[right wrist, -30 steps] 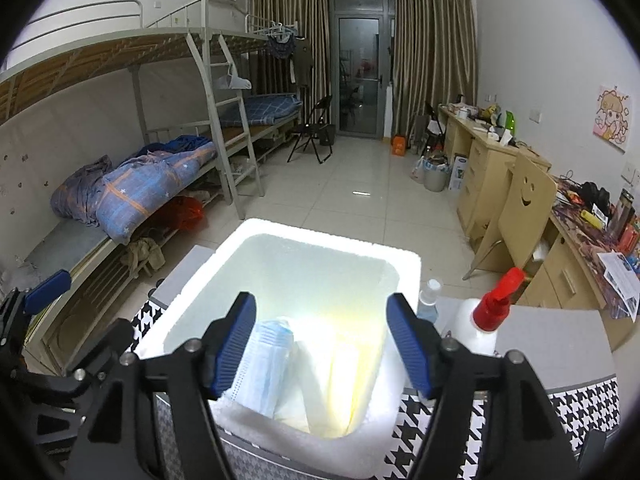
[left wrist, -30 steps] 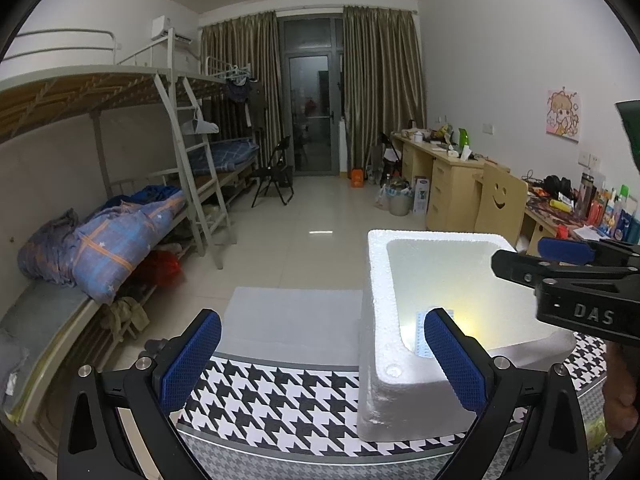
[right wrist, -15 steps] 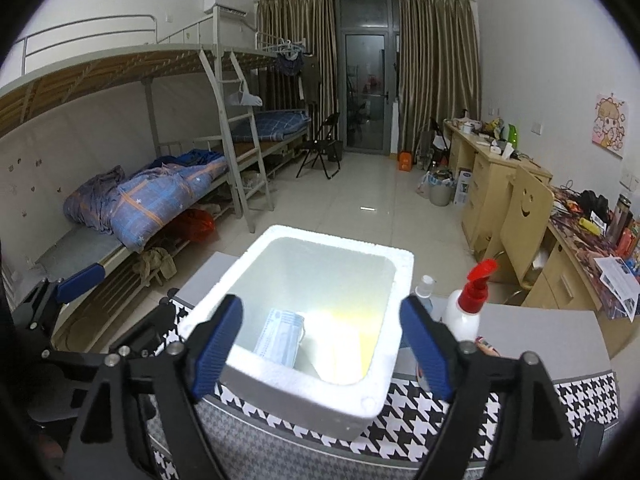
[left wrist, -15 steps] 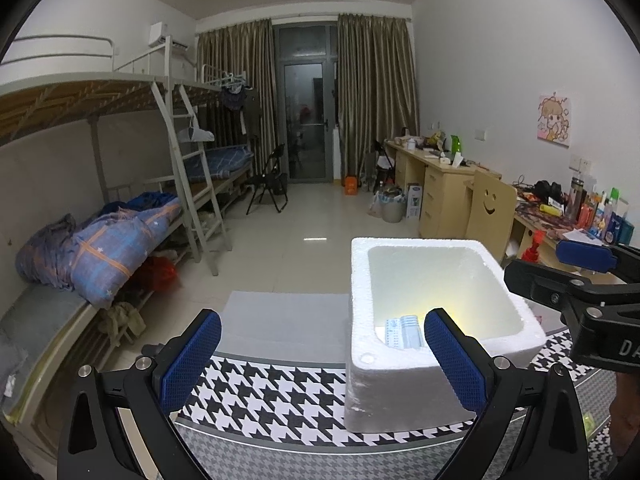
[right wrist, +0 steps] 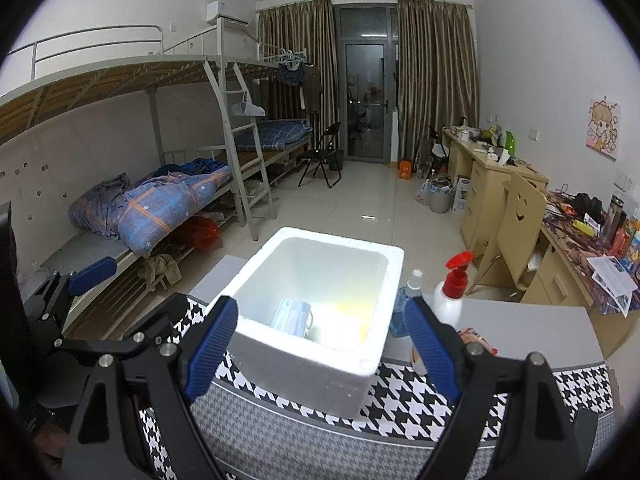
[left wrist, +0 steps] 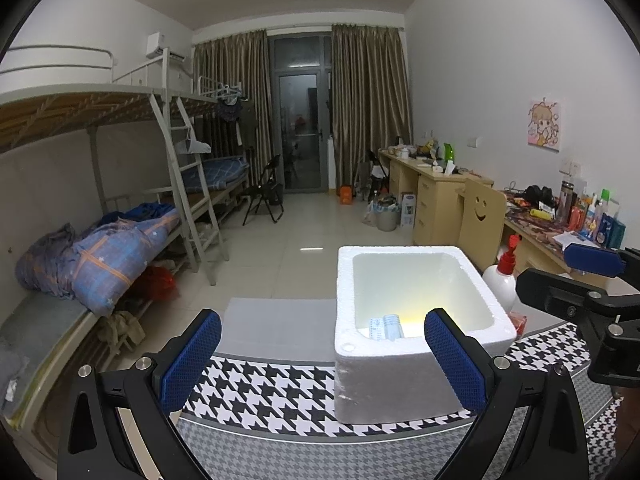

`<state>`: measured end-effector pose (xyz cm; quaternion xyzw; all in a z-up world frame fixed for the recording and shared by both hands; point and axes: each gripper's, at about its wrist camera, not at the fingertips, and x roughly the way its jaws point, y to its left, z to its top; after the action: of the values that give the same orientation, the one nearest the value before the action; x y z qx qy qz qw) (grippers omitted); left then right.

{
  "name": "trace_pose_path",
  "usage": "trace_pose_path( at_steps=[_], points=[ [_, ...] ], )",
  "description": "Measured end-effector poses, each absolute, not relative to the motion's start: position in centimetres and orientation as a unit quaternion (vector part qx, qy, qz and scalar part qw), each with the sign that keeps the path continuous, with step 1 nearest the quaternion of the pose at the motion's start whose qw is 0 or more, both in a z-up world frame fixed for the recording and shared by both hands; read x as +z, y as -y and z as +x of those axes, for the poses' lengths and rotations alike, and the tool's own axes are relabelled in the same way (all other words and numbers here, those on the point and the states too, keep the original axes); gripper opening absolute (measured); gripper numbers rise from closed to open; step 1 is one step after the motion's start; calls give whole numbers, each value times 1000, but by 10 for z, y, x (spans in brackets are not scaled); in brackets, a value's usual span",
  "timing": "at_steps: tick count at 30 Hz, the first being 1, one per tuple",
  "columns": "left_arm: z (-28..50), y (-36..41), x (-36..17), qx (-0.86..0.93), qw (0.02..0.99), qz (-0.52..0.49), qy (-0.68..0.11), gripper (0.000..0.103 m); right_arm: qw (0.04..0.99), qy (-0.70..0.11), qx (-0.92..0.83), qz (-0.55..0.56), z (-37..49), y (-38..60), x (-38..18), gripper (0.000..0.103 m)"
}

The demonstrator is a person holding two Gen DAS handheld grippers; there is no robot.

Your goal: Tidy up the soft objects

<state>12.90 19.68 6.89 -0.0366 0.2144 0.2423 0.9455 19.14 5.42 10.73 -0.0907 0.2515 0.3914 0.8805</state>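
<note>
Foam box (left wrist: 412, 376), masks (left wrist: 386, 327) inside, tongs (left wrist: 320, 360) spread

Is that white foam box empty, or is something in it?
Not empty. The lidless foam box holds a pack of blue face masks near one wall, plus something pale yellow I cannot identify.

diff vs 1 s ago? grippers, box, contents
Both grippers pulled back and up from the foam box: the right gripper was right over its opening, now it is short of the near rim; the left gripper backed off too. Nothing taken or released. Both jaws open and empty throughout. The mask pack lies in the box as before, and the spray bottle stands beside it unmoved.
</note>
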Motion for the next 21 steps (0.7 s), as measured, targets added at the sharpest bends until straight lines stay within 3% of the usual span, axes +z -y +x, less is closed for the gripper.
trace_pose_path(
  at_steps=[21],
  points=[
    [102,-156,73,206,956,-38,-203,102,891,-231,380,-94,153,-10,108,89]
  ],
)
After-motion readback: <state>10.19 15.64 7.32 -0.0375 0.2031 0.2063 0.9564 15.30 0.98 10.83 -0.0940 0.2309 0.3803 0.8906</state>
